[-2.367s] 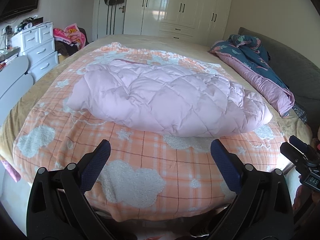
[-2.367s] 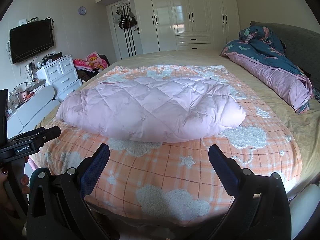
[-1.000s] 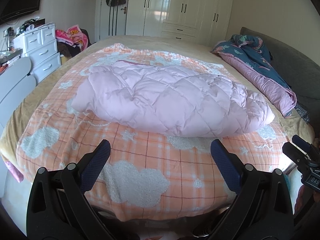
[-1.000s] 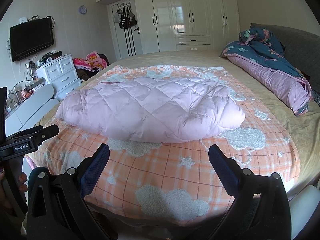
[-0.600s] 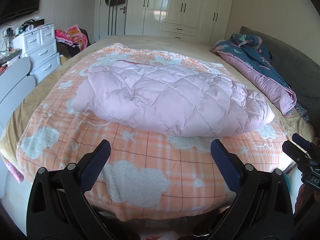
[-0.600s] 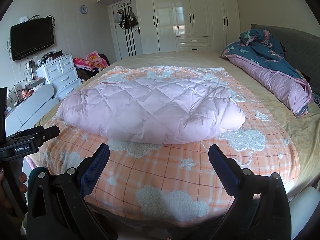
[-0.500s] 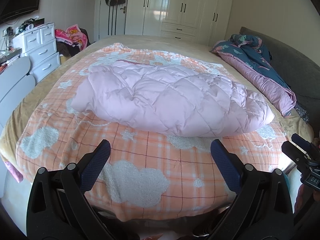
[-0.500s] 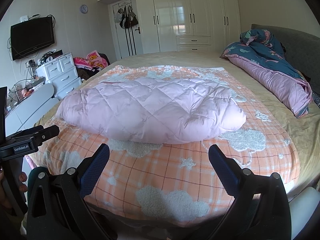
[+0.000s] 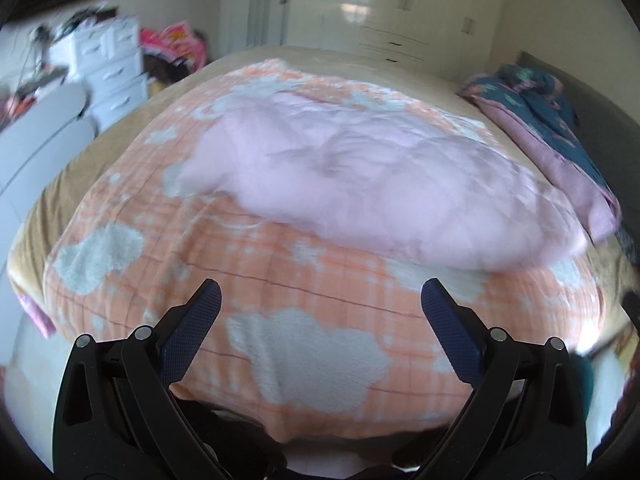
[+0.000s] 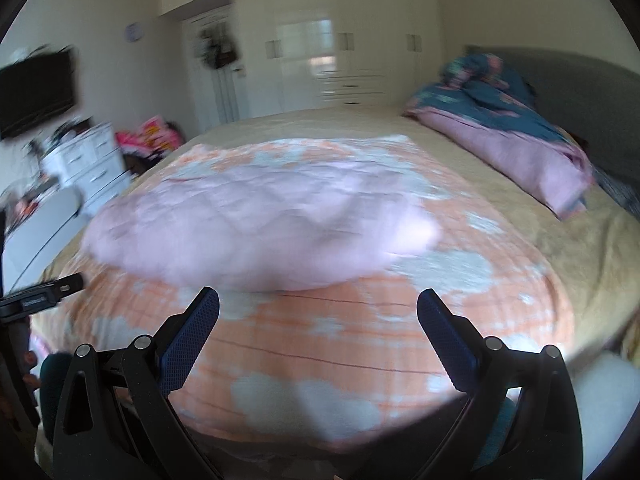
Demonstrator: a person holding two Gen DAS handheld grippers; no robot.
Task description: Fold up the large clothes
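A large pink quilted garment [image 9: 360,184] lies folded in a puffy bundle on an orange checked blanket with white clouds [image 9: 304,344] on the bed; it also shows in the right wrist view [image 10: 260,224]. My left gripper [image 9: 320,304] is open and empty, above the near edge of the bed, short of the garment. My right gripper [image 10: 318,308] is open and empty, also over the near blanket edge. The left gripper's body [image 10: 40,294] shows at the left edge of the right wrist view. Both views are blurred.
A rolled blue and pink duvet [image 10: 516,140] lies along the bed's right side by the grey headboard [image 10: 580,92]. White drawers [image 9: 112,68] and a TV [image 10: 36,92] stand at the left. White wardrobes [image 10: 340,56] line the far wall.
Both views have gone blurred and shifted: both grippers are moving, tipping down toward the near part of the bed. The garment has not moved. Both grippers stay open.
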